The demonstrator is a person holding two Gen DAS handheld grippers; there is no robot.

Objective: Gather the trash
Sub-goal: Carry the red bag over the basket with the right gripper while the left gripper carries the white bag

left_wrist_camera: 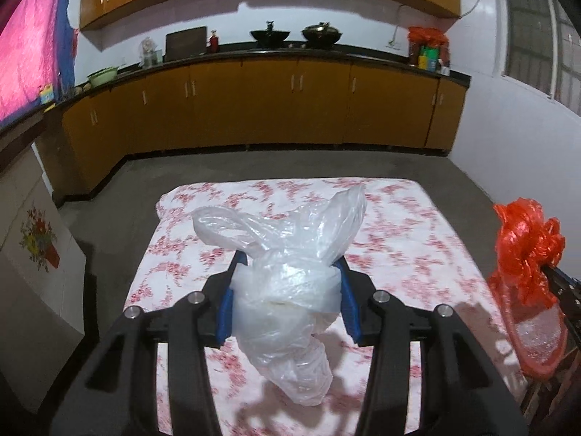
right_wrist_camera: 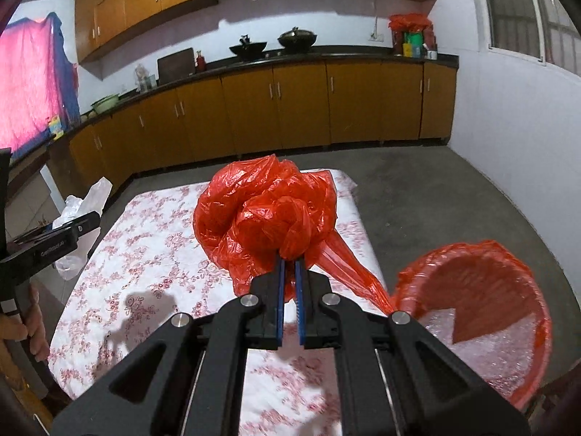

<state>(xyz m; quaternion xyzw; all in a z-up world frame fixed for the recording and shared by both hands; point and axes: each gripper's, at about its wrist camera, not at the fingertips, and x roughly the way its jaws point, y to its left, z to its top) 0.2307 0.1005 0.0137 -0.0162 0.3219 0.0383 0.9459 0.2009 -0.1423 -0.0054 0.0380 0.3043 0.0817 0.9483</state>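
Clear bag (left_wrist_camera: 287, 290): crumpled, caught between the blue pads of the left gripper (left_wrist_camera: 288, 265), jaws pressed against its middle. Loose ends rise past the fingertips; a twisted tail hangs below them, clear of the table (left_wrist_camera: 417, 225). In the right view it shows small at the far left (right_wrist_camera: 85, 200), beyond the left gripper's body.

Red bag (right_wrist_camera: 268, 214): bunched into a ball, pinched at its base by the right gripper (right_wrist_camera: 289, 259), jaws nearly together. It sits just ahead of the fingertips, above the table's right edge; a stretched strip runs down to the bin (right_wrist_camera: 537, 290).

Bin: red liner, standing right of the table, near the right gripper.

Table: floral cloth, beneath both grippers. Cabinets (left_wrist_camera: 254, 109) along the far wall.
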